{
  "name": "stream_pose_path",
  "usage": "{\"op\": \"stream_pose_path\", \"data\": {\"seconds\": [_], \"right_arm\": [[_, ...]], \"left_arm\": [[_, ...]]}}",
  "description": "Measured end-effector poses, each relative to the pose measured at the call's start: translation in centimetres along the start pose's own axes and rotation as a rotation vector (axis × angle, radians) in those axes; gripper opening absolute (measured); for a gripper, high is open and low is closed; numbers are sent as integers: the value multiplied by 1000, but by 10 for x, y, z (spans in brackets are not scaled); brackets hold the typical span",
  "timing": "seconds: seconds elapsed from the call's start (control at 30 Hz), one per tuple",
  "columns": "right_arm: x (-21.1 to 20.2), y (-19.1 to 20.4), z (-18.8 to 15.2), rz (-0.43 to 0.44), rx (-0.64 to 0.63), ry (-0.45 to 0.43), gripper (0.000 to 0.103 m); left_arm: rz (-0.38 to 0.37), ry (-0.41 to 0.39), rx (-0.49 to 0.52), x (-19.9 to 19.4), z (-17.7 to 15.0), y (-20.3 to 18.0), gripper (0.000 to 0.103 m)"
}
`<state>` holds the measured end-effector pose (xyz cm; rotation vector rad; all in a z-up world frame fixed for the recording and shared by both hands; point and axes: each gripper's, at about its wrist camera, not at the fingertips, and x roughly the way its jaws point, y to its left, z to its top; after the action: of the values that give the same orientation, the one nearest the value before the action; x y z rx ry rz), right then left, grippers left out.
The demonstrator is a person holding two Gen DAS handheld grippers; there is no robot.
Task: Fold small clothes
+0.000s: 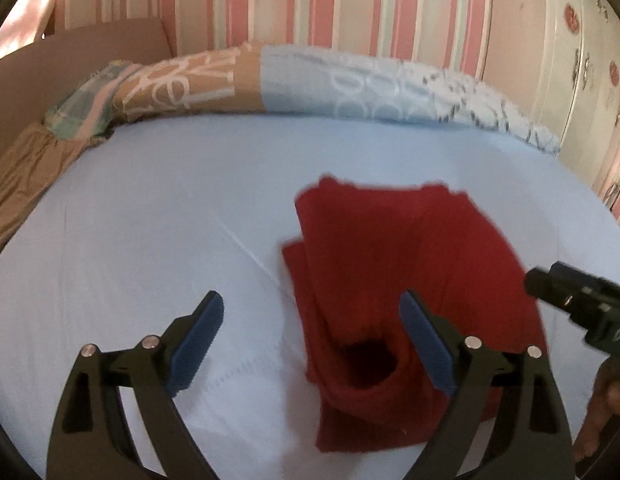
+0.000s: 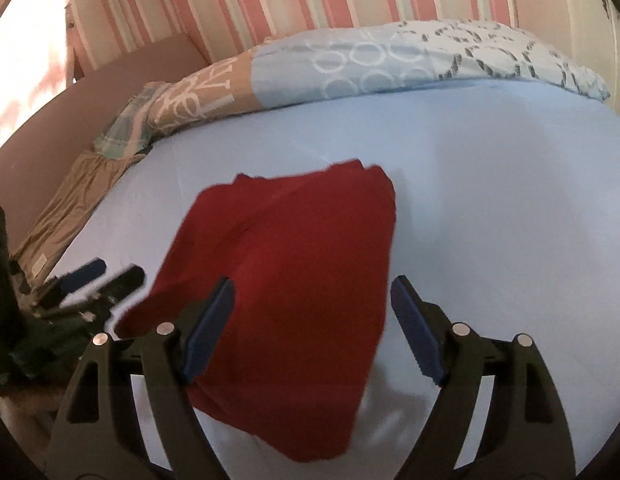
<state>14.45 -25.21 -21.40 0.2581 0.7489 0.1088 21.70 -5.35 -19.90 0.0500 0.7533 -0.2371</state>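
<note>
Your left gripper point(image 1: 311, 312) and right gripper point(image 2: 311, 300) both angle downward, jaws spread wide, gripping nothing. The folded red garment point(image 2: 294, 264) lies flat on the blue sheet point(image 2: 489, 184).

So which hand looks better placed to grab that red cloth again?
Probably the right. Its open gripper hangs directly over the red cloth, while the open left gripper sits off the cloth's edge, mostly over bare sheet.

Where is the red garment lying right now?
The red garment lies partly folded on the light blue bedsheet, in front of both open grippers; in the left wrist view it sits right of centre, well short of the patterned duvet.
</note>
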Motion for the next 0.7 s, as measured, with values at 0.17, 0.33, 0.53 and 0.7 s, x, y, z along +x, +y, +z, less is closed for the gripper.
{"op": "stream_pose_path", "data": {"seconds": [0.17, 0.33, 0.53, 0.7], "right_arm": [[0, -4, -13, 4, -7, 15, 81], [-4, -3, -14, 11, 10, 7, 81], [-6, 3, -15, 18, 2, 13, 81], [-4, 5, -17, 13, -5, 26, 81]], "left_arm": [[-33, -13, -34, -3, -15, 4, 88], [-95, -47, 18, -16, -15, -8, 63], [-121, -21, 26, -14, -25, -16, 64], [-117, 27, 12, -4, -35, -13, 26]]}}
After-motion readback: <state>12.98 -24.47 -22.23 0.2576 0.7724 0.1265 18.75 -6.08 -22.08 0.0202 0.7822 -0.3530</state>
